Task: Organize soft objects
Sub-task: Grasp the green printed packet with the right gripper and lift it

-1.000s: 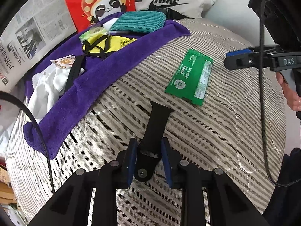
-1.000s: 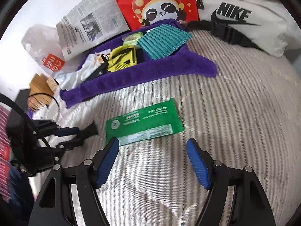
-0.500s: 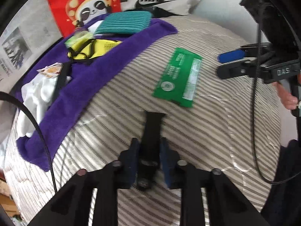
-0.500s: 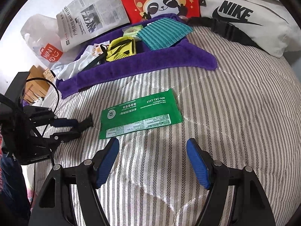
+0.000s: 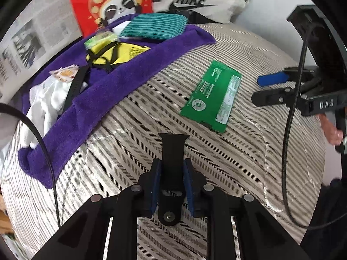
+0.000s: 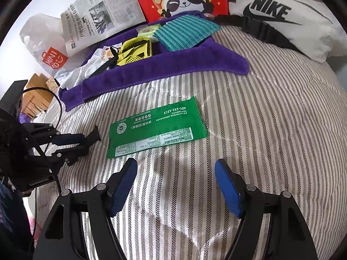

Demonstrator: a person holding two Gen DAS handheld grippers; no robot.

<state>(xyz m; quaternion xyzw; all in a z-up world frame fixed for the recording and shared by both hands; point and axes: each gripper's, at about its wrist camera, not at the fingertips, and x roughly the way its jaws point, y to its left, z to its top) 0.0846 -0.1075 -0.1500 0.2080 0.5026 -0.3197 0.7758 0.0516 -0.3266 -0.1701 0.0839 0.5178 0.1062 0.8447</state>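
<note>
Change: left gripper has tightened, now pinching black strap for lifting | right gripper spread, hovering near green packet

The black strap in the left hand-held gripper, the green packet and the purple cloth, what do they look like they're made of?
Black strap: likely silicone or rubber; matte and smooth, with a metal stud at its end.
Green packet: probably plastic film or foil; flat, printed, slightly glossy.
Purple cloth: plush terry or microfibre towel; fuzzy pile, soft rolled edge.

Bedroom: striped quilted bed
</note>
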